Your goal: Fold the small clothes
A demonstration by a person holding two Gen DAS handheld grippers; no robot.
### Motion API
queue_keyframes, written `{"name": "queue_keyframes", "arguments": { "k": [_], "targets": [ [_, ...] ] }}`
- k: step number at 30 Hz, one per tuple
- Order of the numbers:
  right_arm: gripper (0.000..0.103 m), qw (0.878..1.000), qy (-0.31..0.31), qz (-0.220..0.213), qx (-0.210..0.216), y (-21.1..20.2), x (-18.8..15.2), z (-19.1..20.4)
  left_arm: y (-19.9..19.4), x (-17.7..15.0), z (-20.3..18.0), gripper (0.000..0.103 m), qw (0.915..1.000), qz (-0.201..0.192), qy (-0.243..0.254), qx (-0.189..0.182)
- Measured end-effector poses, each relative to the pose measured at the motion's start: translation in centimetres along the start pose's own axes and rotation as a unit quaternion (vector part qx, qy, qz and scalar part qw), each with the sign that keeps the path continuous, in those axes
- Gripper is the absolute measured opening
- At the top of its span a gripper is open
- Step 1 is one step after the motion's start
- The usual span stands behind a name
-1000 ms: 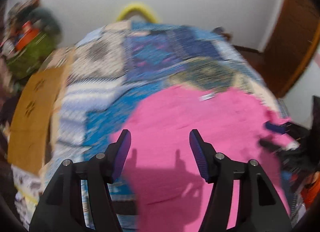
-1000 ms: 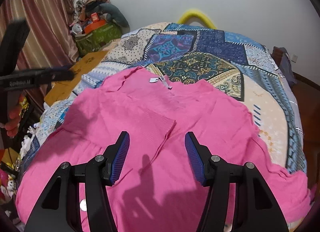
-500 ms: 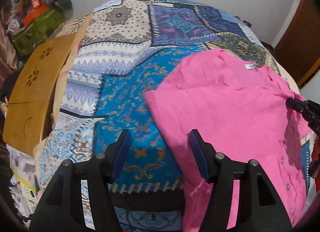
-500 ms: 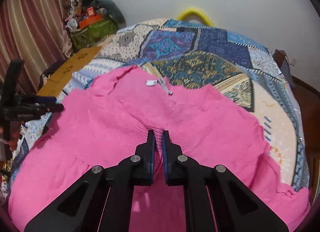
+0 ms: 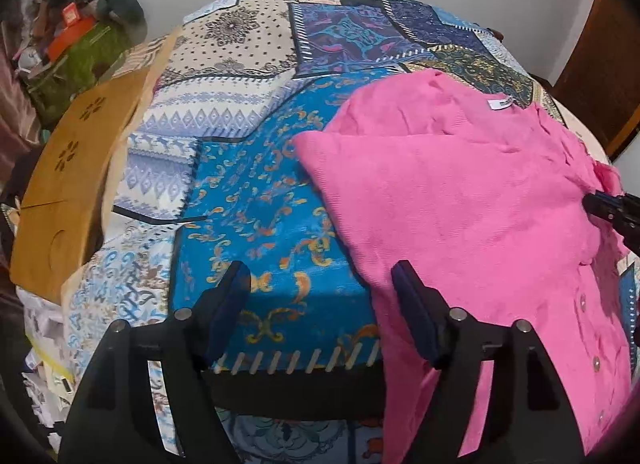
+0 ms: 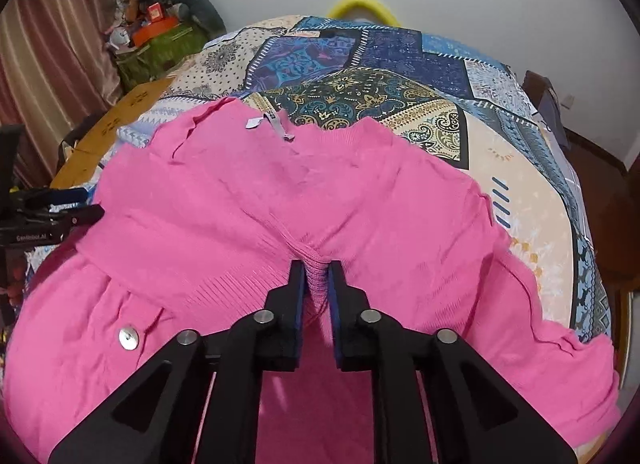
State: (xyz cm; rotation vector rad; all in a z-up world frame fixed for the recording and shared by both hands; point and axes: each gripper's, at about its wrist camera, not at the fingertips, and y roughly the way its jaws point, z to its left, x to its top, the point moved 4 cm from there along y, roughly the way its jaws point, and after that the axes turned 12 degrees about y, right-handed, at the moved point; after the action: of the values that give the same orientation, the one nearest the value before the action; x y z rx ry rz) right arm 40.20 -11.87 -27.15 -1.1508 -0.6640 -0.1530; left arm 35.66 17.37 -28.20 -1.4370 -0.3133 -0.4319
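A pink buttoned cardigan (image 6: 320,184) lies spread on the patchwork bedspread (image 6: 400,64), its neck label toward the far side. My right gripper (image 6: 316,264) has a bunched ridge of the ribbed pink knit pinched between its pads; its jaws are opening slightly. In the left wrist view the cardigan (image 5: 460,192) covers the right half, with the right gripper (image 5: 600,204) at its far edge. My left gripper (image 5: 320,268) hangs over the blue bedspread patch (image 5: 260,204) near the bed's front edge. Its jaws are opening with nothing between them, and its right finger overlaps the cardigan's left edge.
A brown cardboard panel (image 5: 68,192) leans at the bed's left side. A green bag piled with clutter (image 6: 156,48) stands by the striped curtain (image 6: 48,44). A yellow ring (image 6: 362,4) peeks over the bed's far end. A dark wooden door (image 5: 600,64) is at the right.
My right gripper closed on a fold of the pink knit, then eased a little. My left gripper sank and shifted left off the cardigan onto the blue bedspread, with its jaws spreading wider.
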Motion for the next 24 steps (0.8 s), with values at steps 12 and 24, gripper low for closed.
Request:
{"name": "queue_keyframes", "arguments": {
  "k": [12,24],
  "targets": [
    [0.053,0.998,0.015,-0.043,-0.049,-7.5,-2.1,-3.9,-6.2,-0.9,0.1,0.073,0.9994,-0.027,-0.022,0.005],
    [0.054,0.982,0.117,-0.072,-0.128,-13.7,-5.5,-15.4,-6.8,0.6,-6.4,0.074,0.9987,-0.040,0.005,-0.032]
  ]
}}
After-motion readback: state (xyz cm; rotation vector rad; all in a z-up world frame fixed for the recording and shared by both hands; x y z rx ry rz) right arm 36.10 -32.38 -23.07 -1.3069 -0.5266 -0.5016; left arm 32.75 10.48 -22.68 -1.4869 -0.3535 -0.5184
